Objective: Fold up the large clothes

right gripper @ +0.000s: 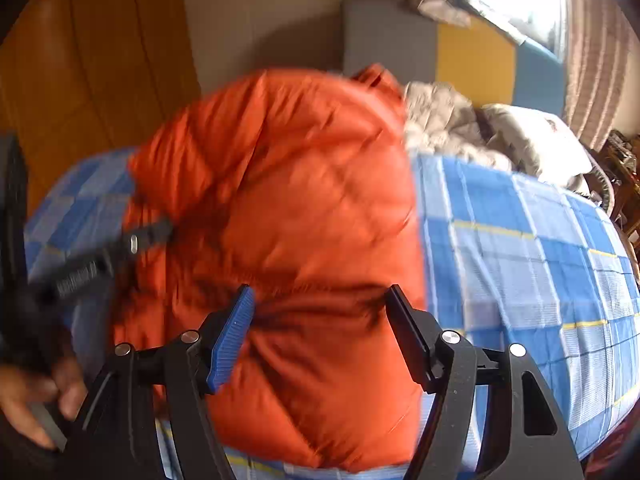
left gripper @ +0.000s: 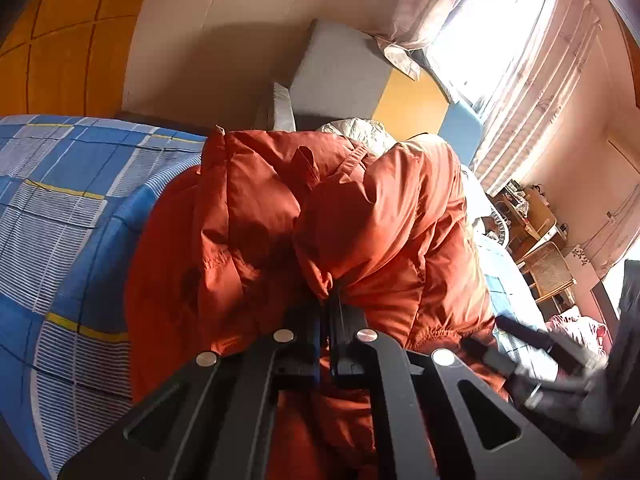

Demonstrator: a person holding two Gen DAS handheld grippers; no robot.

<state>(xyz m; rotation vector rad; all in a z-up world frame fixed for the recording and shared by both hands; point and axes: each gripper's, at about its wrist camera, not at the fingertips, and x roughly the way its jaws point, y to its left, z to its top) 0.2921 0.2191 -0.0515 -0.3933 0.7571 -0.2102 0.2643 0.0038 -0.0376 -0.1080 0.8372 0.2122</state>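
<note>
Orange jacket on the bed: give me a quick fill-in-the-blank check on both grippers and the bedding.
1. The left gripper is shut on a fold of the ____ jacket.
2. The right gripper has its jaws ____ above the jacket.
3. The bedsheet is checked, mostly ____.

Missing words: orange; open; blue
</note>
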